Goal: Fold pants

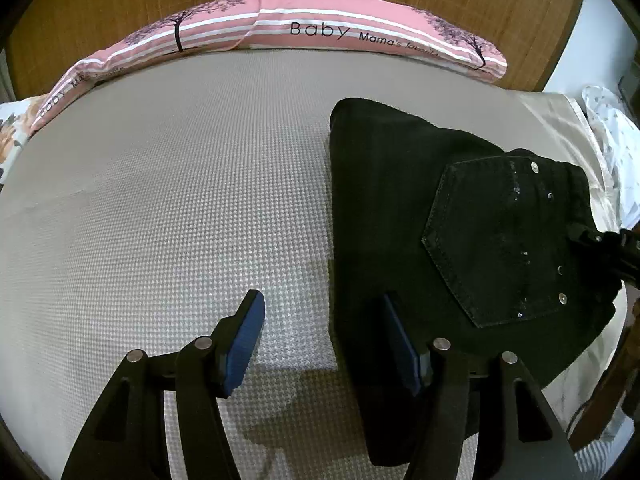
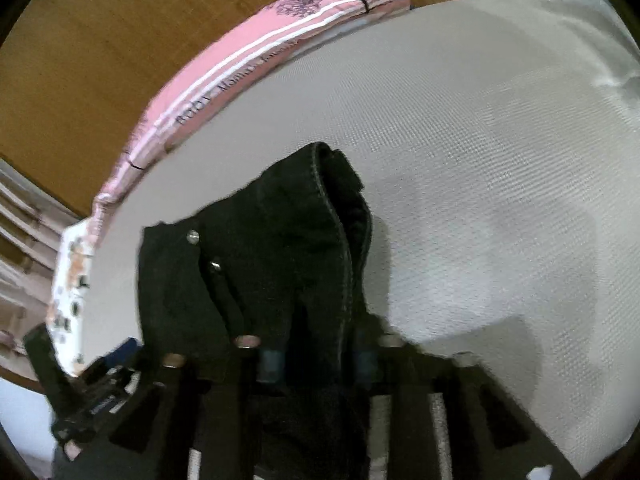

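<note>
Black denim pants lie folded on the bed's grey waffle cover, a back pocket with metal rivets facing up. My left gripper is open and empty, hovering over the pants' left edge; its right finger overlaps the fabric. My right gripper reaches in from the right at the waistband. In the right wrist view the right gripper is shut on the pants, a bunch of cloth pinched between its blue pads and lifted off the cover. The left gripper shows at lower left.
A long pink striped pillow printed "Baby" lies along the wooden headboard. A floral pillow sits at the far left. Pale sheets and the bed's right edge are beside the pants.
</note>
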`<state>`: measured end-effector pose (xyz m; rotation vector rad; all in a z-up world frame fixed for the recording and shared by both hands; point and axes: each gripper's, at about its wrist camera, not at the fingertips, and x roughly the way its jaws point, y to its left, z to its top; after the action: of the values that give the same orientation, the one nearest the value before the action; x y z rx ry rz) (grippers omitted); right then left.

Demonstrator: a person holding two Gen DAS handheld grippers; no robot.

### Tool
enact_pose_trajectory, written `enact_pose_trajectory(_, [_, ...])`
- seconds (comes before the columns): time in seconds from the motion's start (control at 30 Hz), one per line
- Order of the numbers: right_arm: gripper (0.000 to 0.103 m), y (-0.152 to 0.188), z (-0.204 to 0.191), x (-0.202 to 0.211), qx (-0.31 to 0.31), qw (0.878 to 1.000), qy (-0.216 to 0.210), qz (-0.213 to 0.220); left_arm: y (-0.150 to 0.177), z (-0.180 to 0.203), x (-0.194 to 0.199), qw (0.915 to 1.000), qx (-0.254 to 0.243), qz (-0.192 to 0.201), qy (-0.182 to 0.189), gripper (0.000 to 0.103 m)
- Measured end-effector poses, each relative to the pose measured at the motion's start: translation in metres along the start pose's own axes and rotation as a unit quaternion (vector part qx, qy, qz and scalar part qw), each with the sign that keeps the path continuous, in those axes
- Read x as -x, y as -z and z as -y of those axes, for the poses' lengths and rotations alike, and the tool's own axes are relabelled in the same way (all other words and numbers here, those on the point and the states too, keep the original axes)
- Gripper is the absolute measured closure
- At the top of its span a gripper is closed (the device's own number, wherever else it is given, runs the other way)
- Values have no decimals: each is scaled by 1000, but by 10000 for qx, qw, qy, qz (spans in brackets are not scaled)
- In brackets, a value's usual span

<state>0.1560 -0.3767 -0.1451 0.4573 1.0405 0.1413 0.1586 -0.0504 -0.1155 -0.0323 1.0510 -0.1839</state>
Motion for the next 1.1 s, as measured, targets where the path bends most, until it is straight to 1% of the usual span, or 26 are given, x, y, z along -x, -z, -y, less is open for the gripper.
enact_pose_trajectory(0.13, [66,10,-2,10,-4,9999,135,25,1,3,2,10000,-53,3,-53,42])
enact_pose_trajectory(0.33, [58,35,-4,26,134,9991,391,-22,9,9,7,9996,-235,36,-121,42])
enact_pose_trajectory(0.43, [59,46,-2,25,168,9987,469,-98,12,10,7,9994,-285,40,-170,42])
enact_pose_trajectory(0.53, [60,51,1,26,34,9989,446,-121,16,12,8,9993,-322,41,-206,42])
enact_pose_trajectory(0.67, [60,56,-1,26,123,9985,525,-136,20,15,9,9987,-413,52,-295,42])
enact_pose_trajectory(0.77, [60,57,4,27,-53,9990,416,-177,23,17,9,9985,-434,65,-327,42])
enact_pose_trajectory(1.0, [61,61,7,27,-182,9993,292,-172,30,17,11,9979,-513,189,-352,42])
enact_pose_trajectory(1.1, [58,61,10,25,-249,9992,261,-171,31,16,10,9980,-502,213,-326,41])
